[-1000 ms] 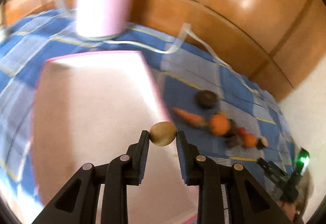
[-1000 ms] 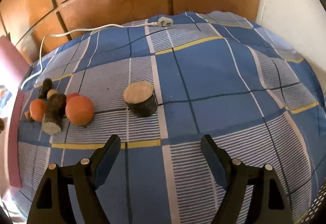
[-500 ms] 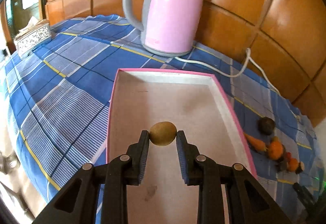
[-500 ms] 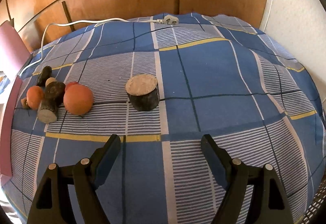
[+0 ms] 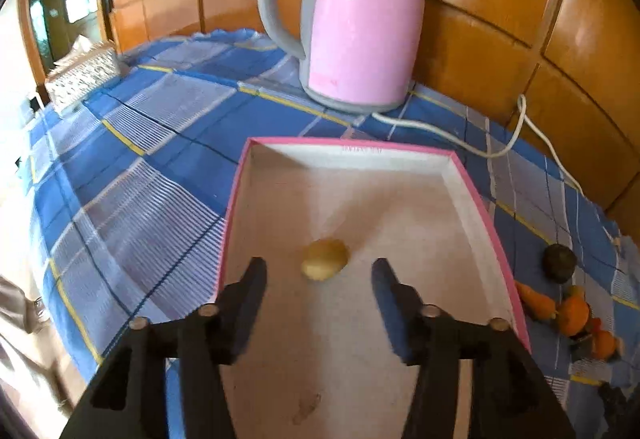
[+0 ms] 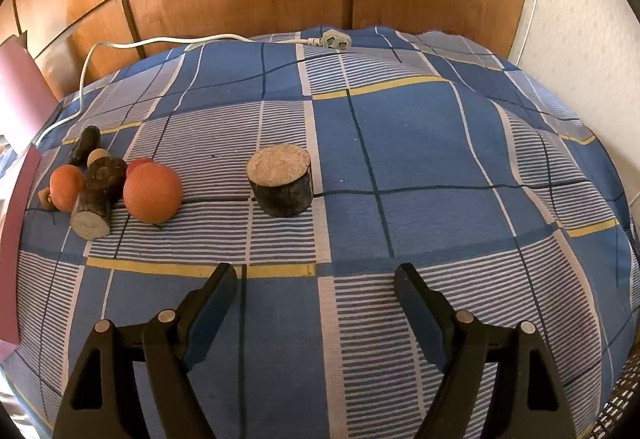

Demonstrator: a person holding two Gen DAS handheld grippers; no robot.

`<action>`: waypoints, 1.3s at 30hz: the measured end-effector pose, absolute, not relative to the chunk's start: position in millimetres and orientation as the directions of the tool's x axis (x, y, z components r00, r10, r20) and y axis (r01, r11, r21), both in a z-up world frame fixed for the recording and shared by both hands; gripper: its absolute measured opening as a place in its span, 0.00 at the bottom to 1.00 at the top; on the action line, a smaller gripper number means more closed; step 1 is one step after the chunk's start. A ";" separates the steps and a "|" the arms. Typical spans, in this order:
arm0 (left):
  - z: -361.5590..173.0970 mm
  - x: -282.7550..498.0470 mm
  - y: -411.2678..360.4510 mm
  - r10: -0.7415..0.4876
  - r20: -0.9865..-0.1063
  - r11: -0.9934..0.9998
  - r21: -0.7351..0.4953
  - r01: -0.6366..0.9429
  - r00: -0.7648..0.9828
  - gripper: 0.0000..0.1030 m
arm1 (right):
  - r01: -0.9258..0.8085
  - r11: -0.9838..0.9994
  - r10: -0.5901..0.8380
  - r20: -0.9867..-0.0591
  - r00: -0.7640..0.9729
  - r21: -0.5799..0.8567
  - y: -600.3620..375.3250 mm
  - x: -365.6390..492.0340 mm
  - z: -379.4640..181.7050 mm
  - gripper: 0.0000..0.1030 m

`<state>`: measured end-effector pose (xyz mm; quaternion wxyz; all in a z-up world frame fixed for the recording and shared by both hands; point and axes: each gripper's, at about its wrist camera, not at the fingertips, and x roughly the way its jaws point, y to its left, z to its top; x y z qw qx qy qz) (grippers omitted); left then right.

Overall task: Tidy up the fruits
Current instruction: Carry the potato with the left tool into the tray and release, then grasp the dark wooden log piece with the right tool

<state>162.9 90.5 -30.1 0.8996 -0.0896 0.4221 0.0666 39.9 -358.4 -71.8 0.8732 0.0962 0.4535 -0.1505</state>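
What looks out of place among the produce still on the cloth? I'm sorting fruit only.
Two cut wood logs sit there: a short stump upright and apart, and a thinner log lying among the oranges. A carrot is there too. None are fruit.

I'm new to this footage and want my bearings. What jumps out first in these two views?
In the left wrist view, a pink kettle towers at the back of the blue checked cloth, with a pink-rimmed tray in front of it holding one small yellow-green fruit between the open left gripper fingers. In the right wrist view, a big orange heads a cluster at left, with a dark log stub alone mid-cloth.
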 end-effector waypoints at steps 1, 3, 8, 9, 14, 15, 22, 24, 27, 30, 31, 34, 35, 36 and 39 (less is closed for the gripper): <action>-27.9 158.6 89.9 0.042 -0.766 0.975 -0.110 -0.195 0.641 0.56 | 0.350 0.936 -0.177 -0.821 0.543 0.029 -358.1 39.8 -71.8 0.80; -22.9 146.1 87.7 0.039 -0.756 0.974 -0.116 -0.192 0.654 0.57 | 0.350 0.936 -0.179 -0.821 0.542 0.026 -358.0 39.6 -71.7 0.80; -12.7 113.2 81.5 0.038 -0.715 0.977 -0.120 -0.176 0.698 0.74 | 0.350 0.936 -0.180 -0.821 0.542 0.025 -358.0 39.2 -71.8 0.80; -11.9 106.5 80.0 0.038 -0.709 0.977 -0.120 -0.174 0.704 0.75 | 0.349 0.937 -0.180 -0.821 0.542 0.026 -357.9 39.0 -71.8 0.80; -16.8 75.7 72.4 0.021 -0.708 0.980 -0.125 -0.154 0.706 0.79 | 0.348 0.937 -0.173 -0.825 0.537 0.031 -358.4 40.2 -69.4 0.80; -18.6 70.6 71.0 0.016 -0.711 0.981 -0.125 -0.148 0.703 0.79 | 0.346 0.938 -0.168 -0.824 0.542 0.036 -358.5 40.8 -68.2 0.80; -29.3 45.7 66.5 0.015 -0.722 0.984 -0.112 -0.138 0.692 0.83 | 0.352 0.936 -0.218 -0.792 0.570 -0.005 -359.5 57.5 -52.6 0.80; -32.3 39.7 67.7 0.015 -0.724 0.984 -0.112 -0.139 0.690 0.83 | 0.350 0.936 -0.232 -0.795 0.561 -0.026 -359.9 65.6 -53.1 0.80; -35.6 32.0 68.4 0.028 -0.723 0.984 -0.102 -0.147 0.690 0.84 | 0.347 0.937 -0.241 -0.801 0.548 -0.045 -360.0 74.6 -56.4 0.73; -36.6 28.2 69.1 0.023 -0.725 0.981 -0.116 -0.154 0.688 0.85 | 0.342 0.938 -0.250 -0.808 0.534 -0.064 -358.4 81.7 -61.5 0.59; -36.4 27.5 69.3 0.023 -0.724 0.981 -0.116 -0.155 0.690 0.85 | 0.337 0.939 -0.249 -0.809 0.532 -0.068 -357.9 83.8 -63.4 0.51; -33.9 26.5 69.5 0.022 -0.717 0.980 -0.121 -0.156 0.697 0.85 | 0.299 0.951 -0.236 -0.805 0.544 -0.077 -350.3 86.5 -62.3 0.34; -33.4 26.2 69.7 0.021 -0.715 0.980 -0.124 -0.156 0.699 0.85 | 0.297 0.951 -0.245 -0.800 0.548 -0.088 -347.9 85.9 -60.4 0.34; -33.0 25.8 70.1 0.021 -0.715 0.980 -0.125 -0.157 0.699 0.85 | 0.294 0.953 -0.237 -0.797 0.556 -0.079 -347.6 84.9 -58.5 0.34; -33.0 24.9 70.4 0.019 -0.716 0.979 -0.127 -0.157 0.698 0.85 | 0.291 0.954 -0.236 -0.787 0.570 -0.076 -347.5 81.3 -52.7 0.34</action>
